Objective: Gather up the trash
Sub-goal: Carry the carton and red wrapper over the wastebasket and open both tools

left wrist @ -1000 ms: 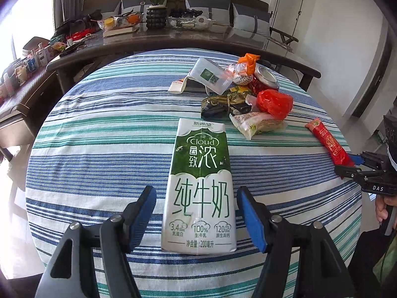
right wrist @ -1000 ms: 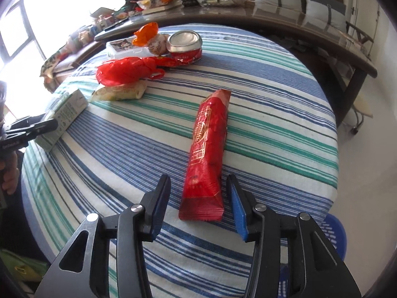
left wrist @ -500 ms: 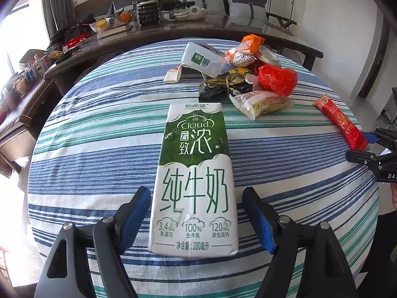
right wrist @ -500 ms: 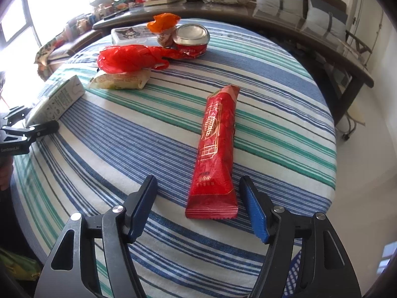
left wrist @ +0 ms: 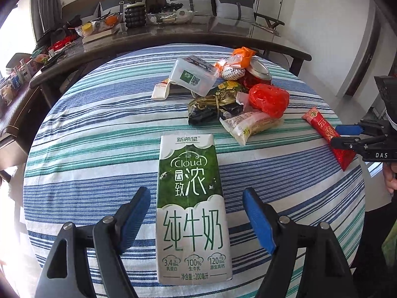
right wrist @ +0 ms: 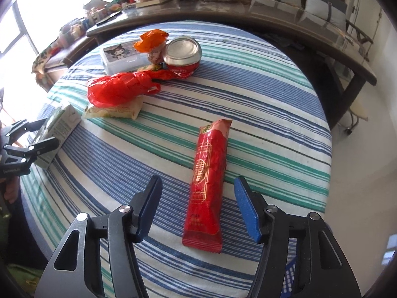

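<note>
A green and white milk carton [left wrist: 192,206] lies flat on the striped round table [left wrist: 99,129]. My left gripper [left wrist: 197,219] is open, its blue pads on either side of the carton with gaps. A long red snack wrapper [right wrist: 208,181] lies on the table; my right gripper [right wrist: 197,208] is open around its near end without touching it. The wrapper [left wrist: 327,137] and right gripper [left wrist: 347,136] also show in the left wrist view, the carton [right wrist: 59,129] and left gripper [right wrist: 32,136] in the right wrist view.
A trash pile sits mid-table: red plastic bag [right wrist: 119,88], pale food packet [right wrist: 114,110], can [right wrist: 182,55], orange wrapper [right wrist: 150,41], white plastic box [right wrist: 121,55], dark wrappers [left wrist: 213,106]. A cluttered dark counter [left wrist: 173,32] curves behind. A blue basket [right wrist: 291,275] shows below the table edge.
Both grippers have opened wider and drawn back slightly. The carton and red wrapper lie where they were.
</note>
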### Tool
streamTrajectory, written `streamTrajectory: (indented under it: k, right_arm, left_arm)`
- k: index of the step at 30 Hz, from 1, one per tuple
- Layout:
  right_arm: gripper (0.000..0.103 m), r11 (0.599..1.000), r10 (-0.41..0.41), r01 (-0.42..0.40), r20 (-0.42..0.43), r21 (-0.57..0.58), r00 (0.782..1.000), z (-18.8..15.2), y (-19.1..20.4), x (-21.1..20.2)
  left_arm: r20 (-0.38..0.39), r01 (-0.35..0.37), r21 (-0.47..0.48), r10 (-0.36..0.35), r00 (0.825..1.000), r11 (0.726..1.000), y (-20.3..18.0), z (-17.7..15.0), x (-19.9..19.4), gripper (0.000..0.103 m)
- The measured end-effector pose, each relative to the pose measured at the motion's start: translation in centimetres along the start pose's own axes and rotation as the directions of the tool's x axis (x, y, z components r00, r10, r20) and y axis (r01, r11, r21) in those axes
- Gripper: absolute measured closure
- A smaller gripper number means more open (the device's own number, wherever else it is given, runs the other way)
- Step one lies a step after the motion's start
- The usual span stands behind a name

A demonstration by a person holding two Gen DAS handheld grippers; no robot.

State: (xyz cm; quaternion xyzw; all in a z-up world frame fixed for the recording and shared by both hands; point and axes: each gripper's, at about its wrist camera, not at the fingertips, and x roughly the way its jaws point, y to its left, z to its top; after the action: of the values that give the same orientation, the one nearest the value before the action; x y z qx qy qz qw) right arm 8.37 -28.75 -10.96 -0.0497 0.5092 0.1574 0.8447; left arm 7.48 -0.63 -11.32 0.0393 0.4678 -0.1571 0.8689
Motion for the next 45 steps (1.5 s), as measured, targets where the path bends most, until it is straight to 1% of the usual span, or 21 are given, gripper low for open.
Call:
streamTrajectory:
  k: [4, 5, 6, 7, 8, 9, 13, 18, 22, 24, 28, 34, 38, 41, 45]
  right_arm:
    - [0.058, 1.000, -0.010, 0.010, -0.021, 0.018, 1.000, 0.3, -0.2, 1.0]
    - [0.063, 1.000, -0.010, 0.010, -0.024, 0.017, 1.000, 0.3, -0.2, 1.1]
    - [0.073, 1.000, -0.015, 0.016, -0.024, 0.014, 1.000, 0.4, -0.1, 1.2]
    - [0.079, 1.000, -0.018, 0.018, -0.024, 0.015, 1.000, 0.4, -0.1, 1.1]
    - [0.081, 1.000, -0.014, 0.015, -0.019, 0.022, 1.000, 0.4, -0.2, 1.0]
    - [0.083, 1.000, -0.013, 0.014, -0.015, 0.028, 1.000, 0.4, -0.3, 0.8]
    - [0.085, 0.999, -0.011, 0.011, 0.005, 0.030, 1.000, 0.2, -0.4, -0.1]
    - [0.086, 0.999, 0.001, -0.003, 0.042, 0.045, 0.999, -0.3, -0.4, -1.3]
    - [0.086, 0.997, 0.022, -0.027, 0.072, 0.070, 0.997, -0.7, -1.0, -2.5]
    - [0.086, 0.996, 0.023, -0.029, 0.081, 0.081, 0.996, -1.1, -1.5, -2.9]
    - [0.086, 0.993, 0.023, -0.035, 0.104, 0.113, 0.994, -2.0, -2.7, -4.2]
    - [0.086, 0.981, -0.018, -0.008, 0.136, 0.192, 0.991, -4.5, -6.6, -6.5]
    - [0.086, 0.967, -0.073, 0.037, 0.136, 0.251, 0.988, -6.9, -9.7, -8.1]
    - [0.086, 0.954, -0.125, 0.089, 0.110, 0.286, 0.986, -8.7, -12.5, -9.1]
    - [0.086, 0.931, -0.198, 0.165, 0.072, 0.326, 0.978, -10.4, -16.5, -10.5]
  left_arm:
    - [-0.007, 0.002, 0.012, -0.002, 1.000, 1.000, -0.1, -0.1, 0.2, 0.025]
    - [-0.006, -0.001, 0.015, 0.001, 1.000, 1.000, -0.2, -0.1, 0.2, 0.026]
    - [-0.005, -0.005, 0.016, 0.005, 1.000, 1.000, -0.2, -0.1, 0.2, 0.027]
    - [-0.003, -0.007, 0.015, 0.007, 1.000, 1.000, -0.2, -0.1, 0.1, 0.031]
    - [-0.005, -0.005, 0.012, 0.005, 1.000, 1.000, -0.2, -0.1, 0.2, 0.043]
    - [-0.008, -0.001, 0.008, 0.001, 1.000, 1.000, -0.1, -0.1, 0.2, 0.053]
    - [0.005, 0.012, -0.011, -0.012, 1.000, 1.000, 0.2, -0.2, -0.1, 0.053]
    - [0.047, 0.045, -0.037, -0.043, 0.998, 0.998, 0.2, -0.2, -1.6, 0.054]
    - [0.070, 0.072, -0.050, -0.069, 0.995, 0.996, -0.8, -0.2, -2.6, 0.054]
    - [0.080, 0.076, -0.040, -0.073, 0.994, 0.996, -1.9, -0.1, -3.2, 0.055]
    - [0.106, 0.107, -0.012, -0.105, 0.989, 0.994, -5.1, 0.3, -4.3, 0.055]
    - [0.103, 0.183, 0.083, -0.191, 0.976, 0.980, -12.4, 1.4, -4.4, 0.055]
    - [0.079, 0.258, 0.146, -0.271, 0.959, 0.955, -17.9, 2.5, -3.9, 0.055]
    - [0.057, 0.314, 0.189, -0.330, 0.942, 0.930, -22.5, 3.1, -3.3, 0.055]
    - [0.030, 0.367, 0.244, -0.386, 0.922, 0.897, -28.5, 3.8, -2.2, 0.055]
